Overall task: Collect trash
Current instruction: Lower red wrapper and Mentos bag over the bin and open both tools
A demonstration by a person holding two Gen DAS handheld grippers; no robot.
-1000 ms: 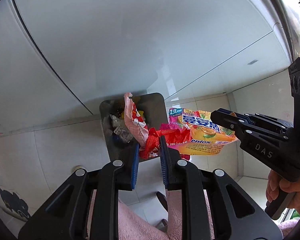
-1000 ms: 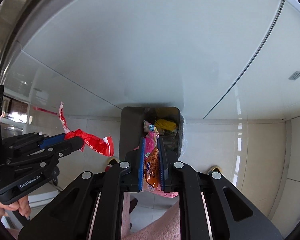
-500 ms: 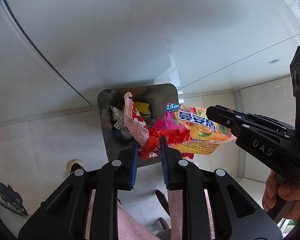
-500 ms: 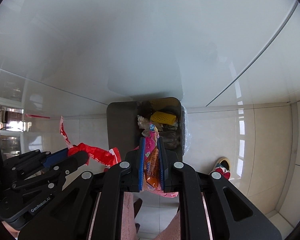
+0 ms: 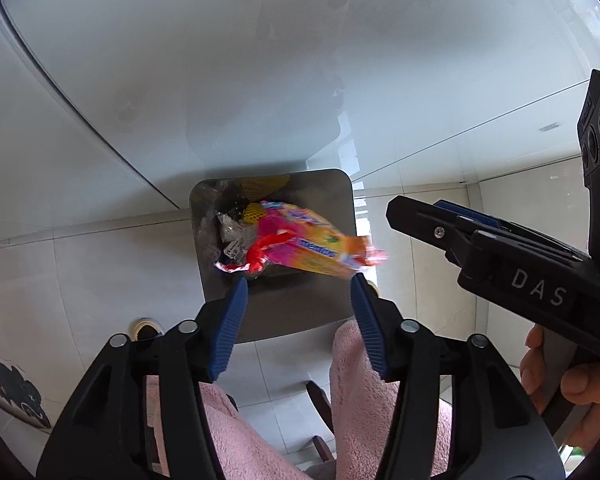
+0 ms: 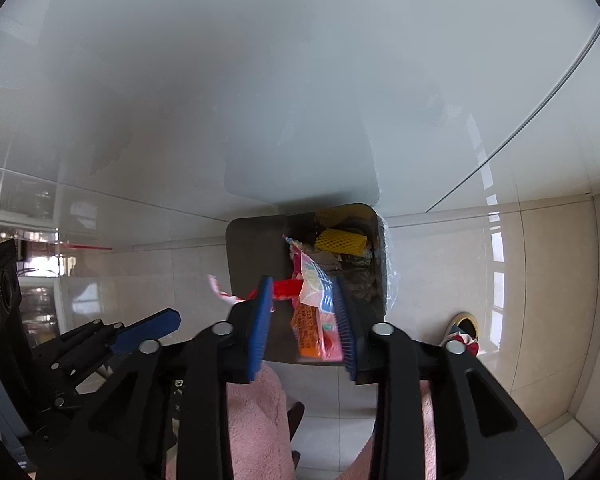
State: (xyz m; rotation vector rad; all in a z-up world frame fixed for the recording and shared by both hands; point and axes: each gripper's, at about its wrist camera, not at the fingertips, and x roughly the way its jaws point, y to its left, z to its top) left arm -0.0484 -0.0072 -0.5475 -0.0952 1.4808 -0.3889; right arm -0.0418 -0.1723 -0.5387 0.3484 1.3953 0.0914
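A home interior, likely a kitchen or hallway corner: a grey trash bin (image 5: 272,240) half full of snack wrappers stands on glossy beige floor tiles (image 5: 80,272) against a pale glossy wall (image 5: 220,60), with slippers (image 6: 466,332) just right of the bin

We see a grey bin (image 5: 280,304) holding a yellow foam net (image 6: 341,241), an orange-and-pink wrapper (image 5: 320,252) with blue lettering and a red wrapper (image 5: 260,252) — both blurred. Our gripper pads (image 5: 229,332) are ribbed blue on black arms — over pink fleece trousers (image 5: 364,400) and cream floor tiles (image 5: 80,280).
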